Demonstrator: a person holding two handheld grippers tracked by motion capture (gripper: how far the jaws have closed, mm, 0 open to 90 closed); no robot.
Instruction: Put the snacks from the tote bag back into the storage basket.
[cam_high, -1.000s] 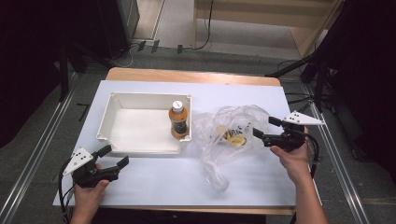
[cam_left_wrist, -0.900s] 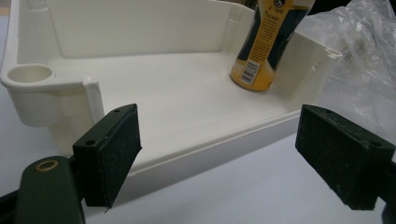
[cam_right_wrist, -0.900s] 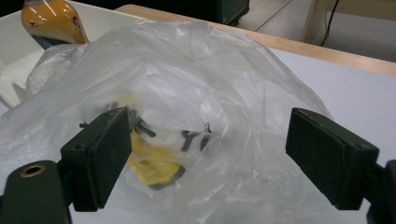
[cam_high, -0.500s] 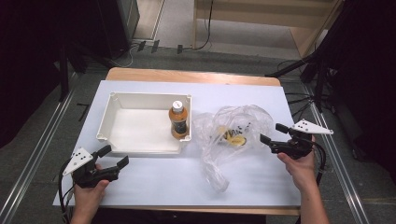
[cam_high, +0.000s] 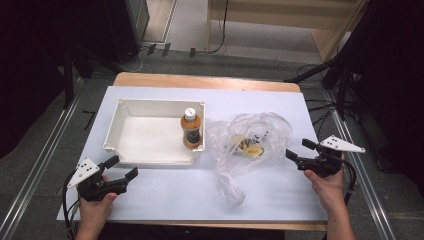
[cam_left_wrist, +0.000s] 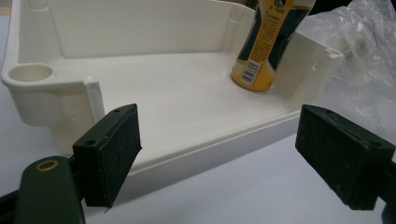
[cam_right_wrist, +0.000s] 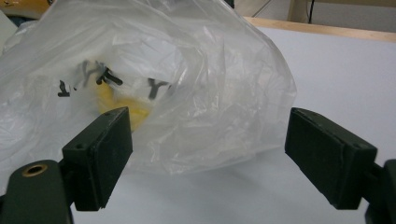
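An orange bottle (cam_high: 191, 129) with a white cap stands upright in the right end of a white tray (cam_high: 120, 145); it also appears as the bottle (cam_left_wrist: 266, 42) in the left gripper view. A clear plastic bag (cam_high: 247, 145) with something yellow inside lies crumpled to the right of the tray. My left gripper (cam_high: 122, 167) rests open near the front left of the table, just short of the tray's (cam_left_wrist: 196, 149) near wall. My right gripper (cam_high: 299, 149) is open at the bag's (cam_right_wrist: 187, 93) right side, apart from it, with nothing between its pads.
A white sheet (cam_high: 170, 197) covers the table, with a wooden edge (cam_high: 200, 81) at the far side. Metal rails (cam_high: 35, 165) run along the floor on both sides, and cables (cam_high: 320, 105) lie at the far right.
My right gripper has drawn back to the right and slightly toward the front edge, away from the bag. The left gripper has barely moved.
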